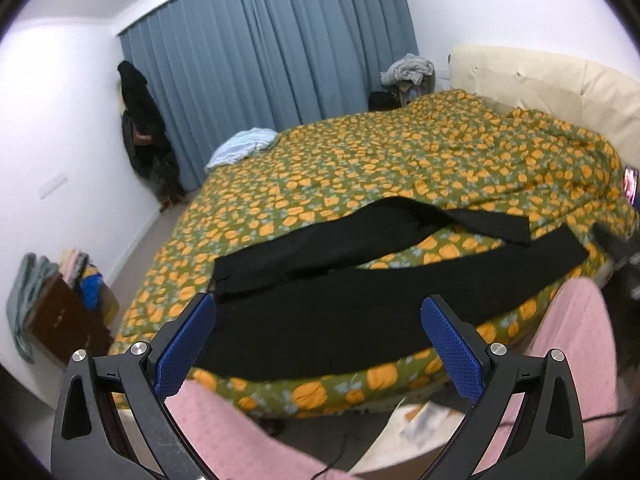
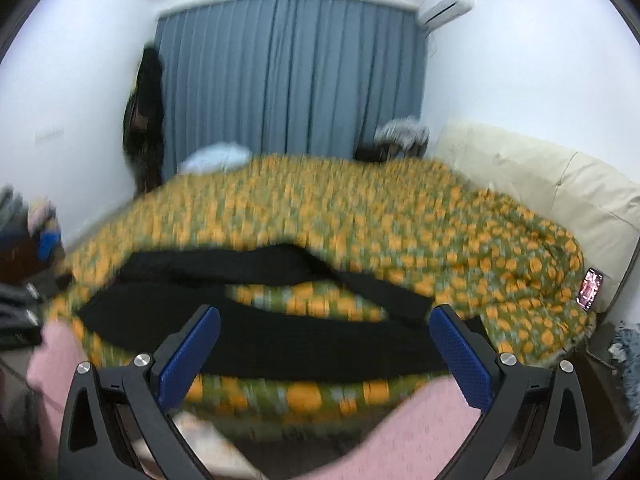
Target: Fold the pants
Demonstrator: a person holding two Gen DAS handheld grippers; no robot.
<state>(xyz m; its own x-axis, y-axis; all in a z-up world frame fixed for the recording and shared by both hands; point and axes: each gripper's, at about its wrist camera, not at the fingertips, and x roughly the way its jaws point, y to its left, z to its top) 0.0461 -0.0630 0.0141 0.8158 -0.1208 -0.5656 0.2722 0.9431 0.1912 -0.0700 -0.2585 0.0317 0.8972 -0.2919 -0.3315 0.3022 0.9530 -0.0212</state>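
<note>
Black pants (image 1: 360, 304) lay spread on a bed (image 1: 360, 152) covered in a green-and-orange floral quilt, close to its near edge and not yet folded. Their long axis ran across the bed from left to right. The waist end appeared to sit at the left, with the two legs reaching right and splitting apart; the far leg (image 1: 472, 220) angled away from the near one and looked partly twisted.

The left gripper (image 1: 320, 336) hovered above the waist end with its blue fingers (image 1: 184, 348) spread wide and holding nothing. The right gripper (image 2: 324, 344), seen through a motion-blurred view, hung over the middle of the near leg, its fingers (image 2: 188, 356) equally wide and empty. Pink-clad knees (image 1: 568, 320) of the person stood just at the bed's edge.

The work appeared to be at its opening step. The next move would likely call for gripping the far leg and drawing it over the near one so the legs stacked evenly.

A blue curtain (image 1: 272, 60) closed the far wall.
</note>
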